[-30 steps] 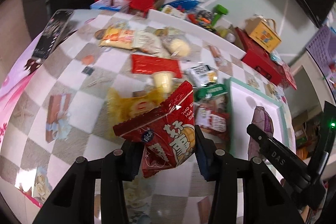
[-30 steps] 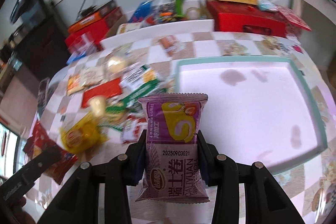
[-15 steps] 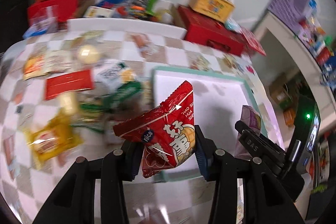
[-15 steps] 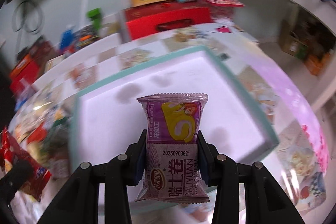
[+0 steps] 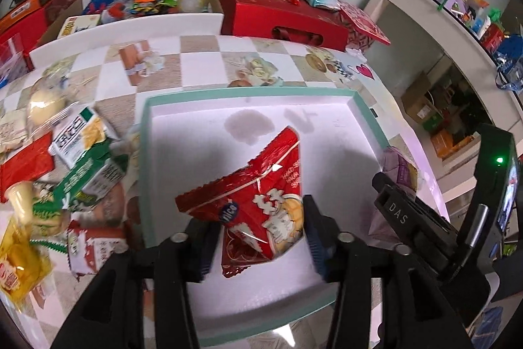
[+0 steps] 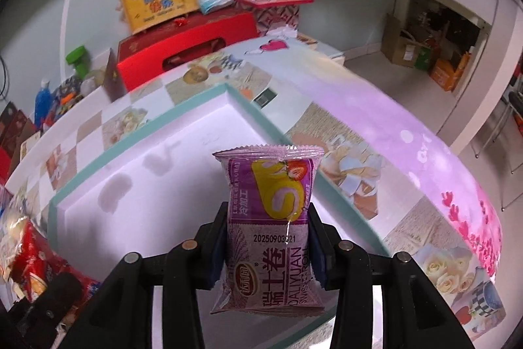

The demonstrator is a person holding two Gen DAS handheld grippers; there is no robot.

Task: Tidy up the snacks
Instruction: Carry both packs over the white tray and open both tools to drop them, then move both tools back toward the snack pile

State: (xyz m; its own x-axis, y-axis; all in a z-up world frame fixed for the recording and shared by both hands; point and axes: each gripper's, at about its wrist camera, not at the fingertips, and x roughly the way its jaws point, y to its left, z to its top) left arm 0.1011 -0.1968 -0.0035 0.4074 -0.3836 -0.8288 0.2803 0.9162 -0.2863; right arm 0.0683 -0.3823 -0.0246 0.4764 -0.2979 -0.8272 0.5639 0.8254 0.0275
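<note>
Left tool [image 5: 258, 231] was over the tray [image 5: 366, 116], jaws opening. Red bag [image 5: 261, 198] sat between them: right pad touching its edge, left pad showing a gap, so not clamped. Bag hung tilted above the tray's white floor, near its front edge. Right tool [image 6: 268, 237] was over the tray's right rim, jaws also opening, purple roll pack [image 6: 271, 224] upright between the pads, both pads on its sides. Other snacks [image 5: 81, 172] lay piled on the tabletop [image 5: 202, 64] left of the tray. Red box [image 5: 278, 15] sat behind the tray.
</note>
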